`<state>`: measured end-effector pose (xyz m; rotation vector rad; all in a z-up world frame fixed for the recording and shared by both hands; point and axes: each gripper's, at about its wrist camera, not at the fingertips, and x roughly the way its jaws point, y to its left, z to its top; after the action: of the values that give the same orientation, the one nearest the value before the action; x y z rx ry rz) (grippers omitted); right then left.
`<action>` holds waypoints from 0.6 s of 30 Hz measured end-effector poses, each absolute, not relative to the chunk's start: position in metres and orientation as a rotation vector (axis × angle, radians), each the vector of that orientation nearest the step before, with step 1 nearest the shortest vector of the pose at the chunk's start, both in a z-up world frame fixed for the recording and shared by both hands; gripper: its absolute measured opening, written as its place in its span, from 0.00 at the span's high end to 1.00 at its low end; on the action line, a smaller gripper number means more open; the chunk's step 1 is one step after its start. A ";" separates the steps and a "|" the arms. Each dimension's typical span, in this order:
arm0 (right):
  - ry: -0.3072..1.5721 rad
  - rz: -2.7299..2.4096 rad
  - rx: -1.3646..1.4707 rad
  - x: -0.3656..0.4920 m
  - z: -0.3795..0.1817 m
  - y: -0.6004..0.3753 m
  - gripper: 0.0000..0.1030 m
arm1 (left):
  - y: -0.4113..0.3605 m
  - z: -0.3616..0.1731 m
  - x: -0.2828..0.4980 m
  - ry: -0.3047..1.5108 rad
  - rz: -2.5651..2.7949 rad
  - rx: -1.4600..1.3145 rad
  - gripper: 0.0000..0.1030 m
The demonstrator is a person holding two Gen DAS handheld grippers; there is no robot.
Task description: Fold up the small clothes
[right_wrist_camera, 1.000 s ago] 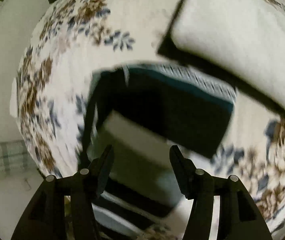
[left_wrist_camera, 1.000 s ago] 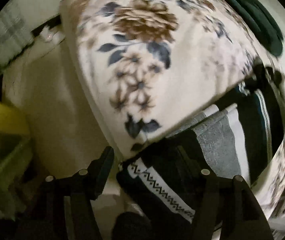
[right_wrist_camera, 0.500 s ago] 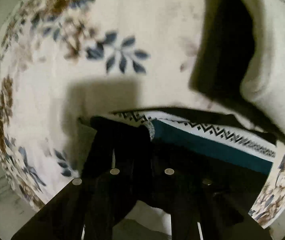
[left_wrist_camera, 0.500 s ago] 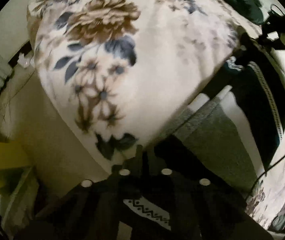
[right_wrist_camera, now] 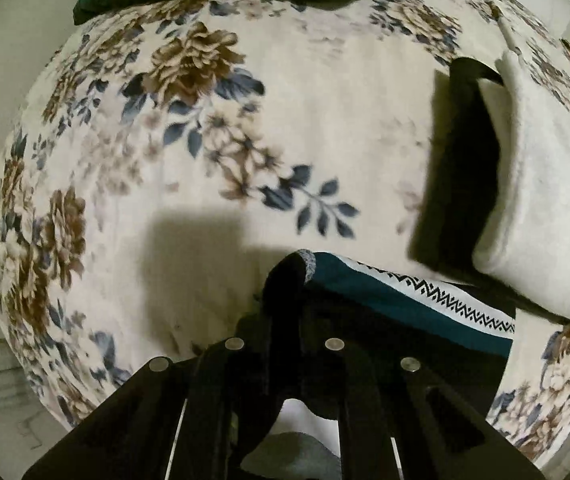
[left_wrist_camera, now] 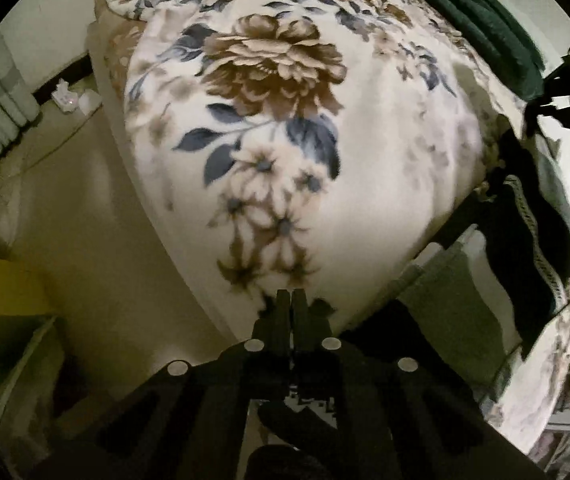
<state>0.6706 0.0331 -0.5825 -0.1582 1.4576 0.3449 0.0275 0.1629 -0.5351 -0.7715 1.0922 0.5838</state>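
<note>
Lying on the floral blanket (right_wrist_camera: 325,120), the striped garment (right_wrist_camera: 385,300) is a small knitted piece with dark, teal, grey and white bands and a zigzag border; it sits near the front edge of the bed, just beside a folded cream towel (right_wrist_camera: 545,200) with a dark cloth under it.

In the right wrist view, the right gripper (right_wrist_camera: 289,280) has its fingers drawn narrow on a corner of the garment; the dark edge with a grey rim stands up between them, so I judge that it is pinched there. In the left wrist view, the left gripper (left_wrist_camera: 292,300) has its fingers pressed fully together; dark cloth with a bit of the patterned border shows below them, close to the camera, so it seems to hold another corner, but the tips themselves look bare against the blanket and I cannot tell for sure.

The garment (left_wrist_camera: 465,300) looks light, soft and limp; it will sag between two holds and will not keep a shape by itself; the knit can stretch if it is pulled hard. The best places to take it are the corners or the hem, with both layers caught together; a hold in the middle would only bunch it. The fleece blanket may drag on the cloth, so lifting seems better than sliding.
</note>
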 end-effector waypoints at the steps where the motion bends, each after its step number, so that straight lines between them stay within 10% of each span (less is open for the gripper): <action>1: 1.479 0.344 -0.173 0.671 -0.591 0.036 0.91 | 0.163 -0.537 0.028 1.097 0.564 -0.791 0.99; 15: 1.564 0.334 -0.203 0.670 -0.616 0.017 0.87 | 0.134 -0.555 0.051 1.185 0.407 -0.786 0.89; 18: 1.619 0.384 -0.192 0.668 -0.619 0.018 0.65 | 0.139 -0.556 0.049 1.190 0.419 -0.821 0.87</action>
<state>0.6677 0.0178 -0.6192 -0.1923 1.6189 0.3837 0.0490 0.1392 -0.5557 -0.8209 1.1900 0.4193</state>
